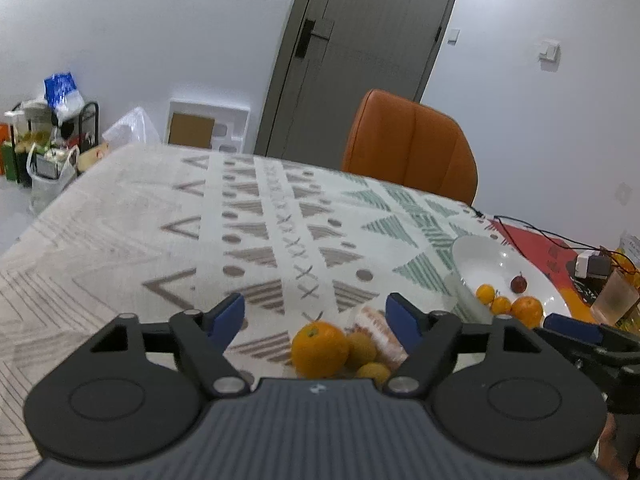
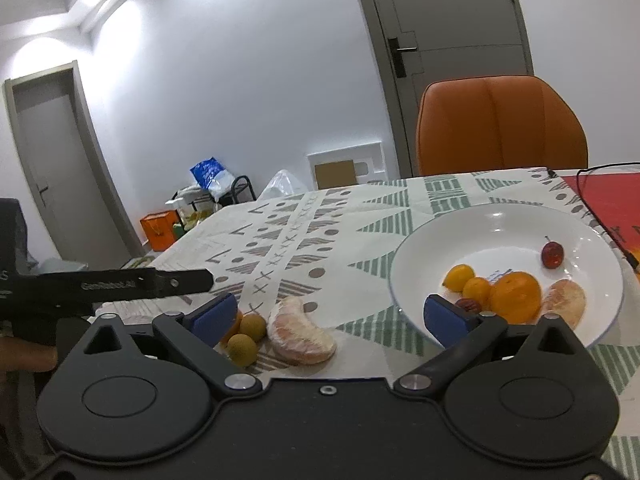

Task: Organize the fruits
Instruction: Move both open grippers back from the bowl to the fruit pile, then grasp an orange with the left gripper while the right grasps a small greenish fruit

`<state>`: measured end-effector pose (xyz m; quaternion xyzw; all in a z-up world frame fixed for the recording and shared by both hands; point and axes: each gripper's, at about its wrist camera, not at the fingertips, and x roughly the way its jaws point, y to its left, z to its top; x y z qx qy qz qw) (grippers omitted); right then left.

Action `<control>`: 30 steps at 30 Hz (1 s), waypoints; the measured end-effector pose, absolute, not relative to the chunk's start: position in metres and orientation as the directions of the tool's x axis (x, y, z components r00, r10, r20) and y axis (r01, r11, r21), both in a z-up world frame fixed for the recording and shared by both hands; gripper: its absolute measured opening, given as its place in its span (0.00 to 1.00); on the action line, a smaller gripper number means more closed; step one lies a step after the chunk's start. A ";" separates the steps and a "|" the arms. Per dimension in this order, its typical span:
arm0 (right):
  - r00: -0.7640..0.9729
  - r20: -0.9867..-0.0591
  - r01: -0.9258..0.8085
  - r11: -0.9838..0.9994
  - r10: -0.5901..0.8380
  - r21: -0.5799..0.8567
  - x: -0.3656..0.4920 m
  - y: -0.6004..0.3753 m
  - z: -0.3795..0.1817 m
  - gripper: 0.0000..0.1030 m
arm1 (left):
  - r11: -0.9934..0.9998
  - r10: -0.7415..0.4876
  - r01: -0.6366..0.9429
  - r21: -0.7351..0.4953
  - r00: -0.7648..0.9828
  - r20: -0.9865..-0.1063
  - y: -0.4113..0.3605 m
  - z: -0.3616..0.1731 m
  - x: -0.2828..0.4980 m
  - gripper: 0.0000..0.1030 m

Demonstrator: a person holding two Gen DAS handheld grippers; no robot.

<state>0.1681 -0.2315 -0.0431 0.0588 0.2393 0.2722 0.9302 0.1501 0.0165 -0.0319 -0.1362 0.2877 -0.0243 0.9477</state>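
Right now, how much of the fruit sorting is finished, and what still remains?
Partly done. The white plate already holds an orange, two small yellow fruits, two red fruits and a pomelo segment. Neither tool holds anything; the left tool stands open above the orange on the cloth. Left on the cloth: that orange, two longans and another pomelo segment.

Left gripper [image 1: 316, 316]: black linkage arms, blue pads, silver screws, ribbed grey body. Right gripper [image 2: 334, 312]: same, black body.

The left claw [image 2: 176, 280] bears small blurred lettering, seemingly "GenRobot.AI", along its side.
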 end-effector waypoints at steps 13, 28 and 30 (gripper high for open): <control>0.699 -0.452 -0.508 0.829 0.555 0.233 0.167 -0.209 -0.049 0.84 | 0.938 -0.204 -0.014 -0.345 0.785 -0.586 0.021 -0.067 0.160 0.45; 0.636 -0.484 -0.558 0.792 0.600 0.248 0.168 -0.177 -0.061 0.57 | 0.939 -0.187 -0.019 -0.342 0.810 -0.556 0.036 -0.055 0.137 0.34; 0.627 -0.487 -0.564 0.786 0.608 0.254 0.169 -0.172 -0.061 0.53 | 0.941 -0.181 -0.020 -0.339 0.815 -0.551 0.039 -0.052 0.135 0.34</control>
